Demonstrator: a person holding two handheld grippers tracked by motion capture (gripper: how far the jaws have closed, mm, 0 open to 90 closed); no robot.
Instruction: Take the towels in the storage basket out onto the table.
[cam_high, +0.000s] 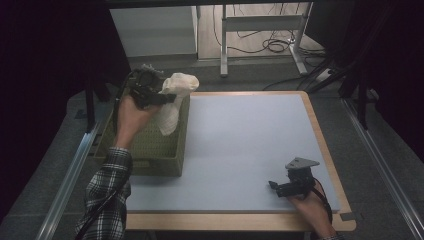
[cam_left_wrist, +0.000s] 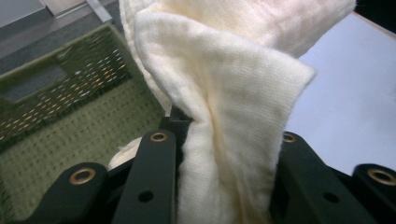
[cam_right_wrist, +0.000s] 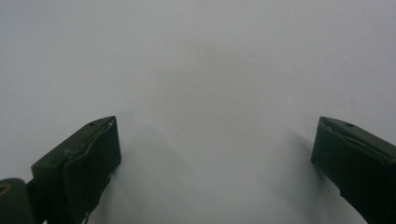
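Cloth (cam_high: 172, 102), cream knit, is held clamped in the left tool (cam_high: 165, 97) above the green woven basket (cam_high: 155, 150) at 10 o'clock on the tabletop (cam_high: 250, 150). Right tool (cam_high: 280, 189) is rested at 5 o'clock, jaws spread wide, nothing gripped. Risk judged: hanging tail could be snagged on the basket rim, or draped outside if released off-centre. No brands or writing can be read.

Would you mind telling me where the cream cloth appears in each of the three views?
High view: the cream cloth hangs from the left gripper, upper left, above the green basket.
Left gripper view: cloth centre, clamped between the jaws.
Right gripper view: not in it.
Shared landmark: the pale table top.
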